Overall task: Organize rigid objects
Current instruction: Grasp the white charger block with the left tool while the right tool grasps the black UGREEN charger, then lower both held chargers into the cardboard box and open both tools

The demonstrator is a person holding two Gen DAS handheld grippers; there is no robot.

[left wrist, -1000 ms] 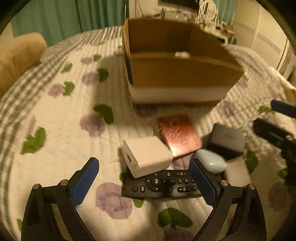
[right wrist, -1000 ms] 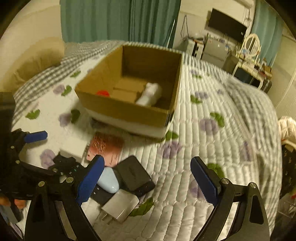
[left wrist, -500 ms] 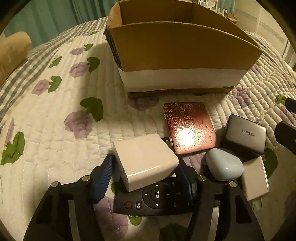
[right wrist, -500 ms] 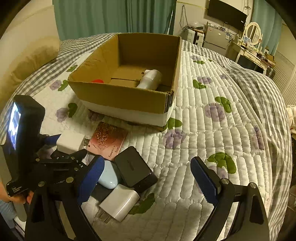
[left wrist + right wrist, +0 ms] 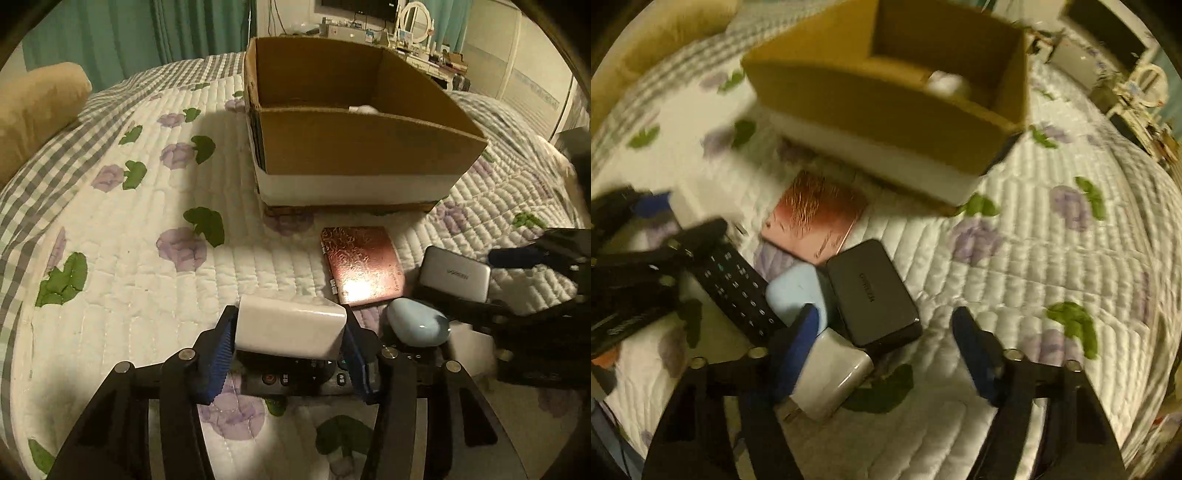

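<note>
My left gripper (image 5: 288,347) is shut on a white charger block (image 5: 290,328) and holds it just above the black remote (image 5: 295,376). In front lie a copper-pink card case (image 5: 362,267), a pale blue case (image 5: 419,326) and a dark power bank (image 5: 456,273). The open cardboard box (image 5: 354,147) stands behind them. My right gripper (image 5: 886,347) is open, low over the power bank (image 5: 873,291), a white plug adapter (image 5: 831,373) and the blue case (image 5: 796,290). The right wrist view is blurred.
Everything lies on a quilted bedspread (image 5: 147,229) with purple flowers. A tan pillow (image 5: 37,107) is at the far left. A white object (image 5: 947,83) lies inside the box. Furniture stands beyond the bed.
My left gripper closed on the white charger block and lifted it off the remote. My right gripper dropped down and forward toward the pile and narrowed somewhat.
</note>
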